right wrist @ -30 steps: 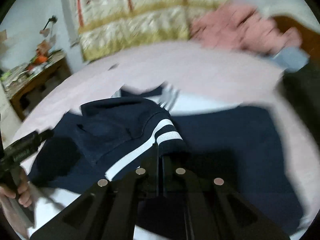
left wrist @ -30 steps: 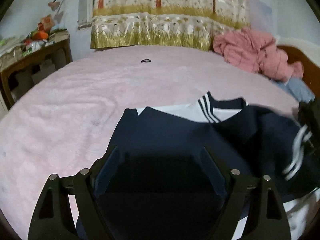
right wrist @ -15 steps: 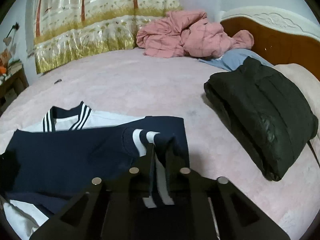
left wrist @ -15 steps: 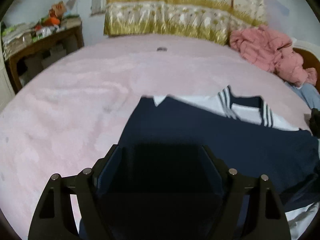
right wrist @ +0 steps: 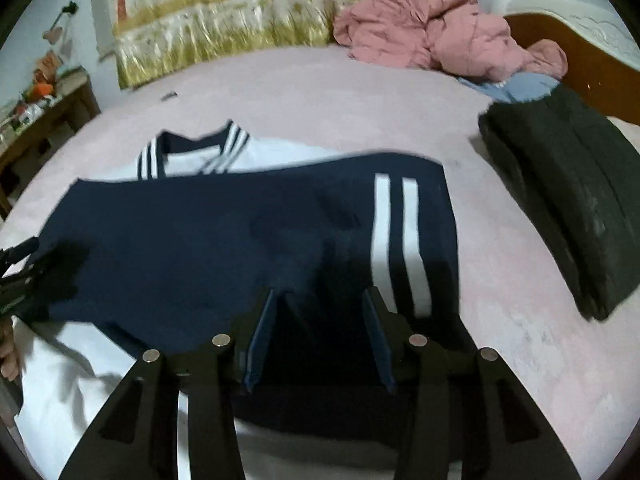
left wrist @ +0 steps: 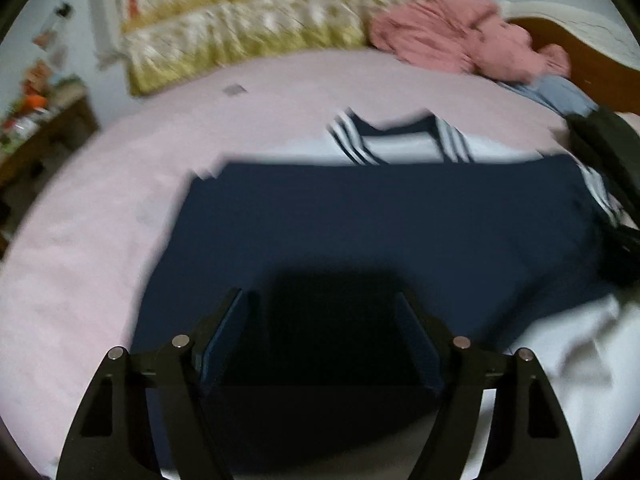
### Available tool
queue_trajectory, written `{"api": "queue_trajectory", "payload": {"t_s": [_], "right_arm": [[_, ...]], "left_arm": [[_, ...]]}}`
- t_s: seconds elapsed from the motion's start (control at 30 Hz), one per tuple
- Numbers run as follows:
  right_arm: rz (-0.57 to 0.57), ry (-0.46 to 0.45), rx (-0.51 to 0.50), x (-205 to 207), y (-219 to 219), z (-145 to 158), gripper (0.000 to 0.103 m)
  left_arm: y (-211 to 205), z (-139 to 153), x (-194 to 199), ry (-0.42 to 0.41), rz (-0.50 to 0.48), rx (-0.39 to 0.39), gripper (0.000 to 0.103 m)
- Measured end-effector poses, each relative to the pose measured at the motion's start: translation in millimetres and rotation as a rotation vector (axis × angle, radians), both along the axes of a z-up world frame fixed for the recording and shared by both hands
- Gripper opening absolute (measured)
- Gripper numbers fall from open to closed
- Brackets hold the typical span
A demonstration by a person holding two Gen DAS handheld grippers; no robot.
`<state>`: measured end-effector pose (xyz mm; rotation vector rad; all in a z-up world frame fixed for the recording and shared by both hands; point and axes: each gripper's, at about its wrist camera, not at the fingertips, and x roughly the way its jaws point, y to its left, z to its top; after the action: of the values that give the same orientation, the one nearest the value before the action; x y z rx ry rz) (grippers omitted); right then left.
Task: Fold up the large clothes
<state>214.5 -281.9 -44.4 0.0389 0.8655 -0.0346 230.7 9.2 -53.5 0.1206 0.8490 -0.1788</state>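
Beside navy jacket (right wrist: 224, 240): folded dark garment (right wrist: 568, 208), pink heap (right wrist: 440, 28); left claw (left wrist: 322, 320), right claw (right wrist: 318, 316) both spread, empty.

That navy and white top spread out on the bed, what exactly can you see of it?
The navy and white top lies flat on the pink bedspread. It looks like soft knit fabric: a white body, a navy collar with white stripes, and a navy sleeve folded straight across the chest, its cuff marked by two white bands. White fabric shows below the sleeve. Both the right gripper and the left gripper hang open over it, gripping nothing.
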Motion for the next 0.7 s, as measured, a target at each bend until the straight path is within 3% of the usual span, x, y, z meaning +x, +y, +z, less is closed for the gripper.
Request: {"api": "queue_trajectory", "payload": {"t_s": [0.07,0.13,0.27,0.3,0.47,0.57,0.7], "right_arm": [[0.001,0.044,-0.006,-7.0,-5.7,-9.6,0.047],[0.008,0.065,0.021,-14.4,-11.7,-18.6,0.047],[-0.03,-0.027,0.069,-36.5,-22.4,-2.6,0.047],[-0.039,-0.056,0.074,-44.9,-24.5,3.6,0.047],[-0.02,-0.18,0.085,-102.2,-24.5,28.1,0.047],[0.005,-0.245,0.075,-137.2,-18.2,39.5,0.061],[0.075,-0.385,0.025,-186.7,-3.4,54.7,0.062]], "left_arm": [[6.5,-9.7,-17.1,0.055,-0.048,-0.064,0.074],[11.0,-9.7,-27.8,0.041,-0.045,-0.077,0.074],[6.4,-7.1,-28.9,0.038,-0.032,-0.037,0.072],[6.9,-2.8,-31.4,0.019,-0.034,-0.04,0.066],[37.8,45.5,-90.7,-0.252,0.002,-0.157,0.064],[56.3,59.0,-133.3,-0.322,0.001,-0.207,0.066],[70.2,63.7,-189.7,-0.442,-0.048,-0.195,0.078]]}}
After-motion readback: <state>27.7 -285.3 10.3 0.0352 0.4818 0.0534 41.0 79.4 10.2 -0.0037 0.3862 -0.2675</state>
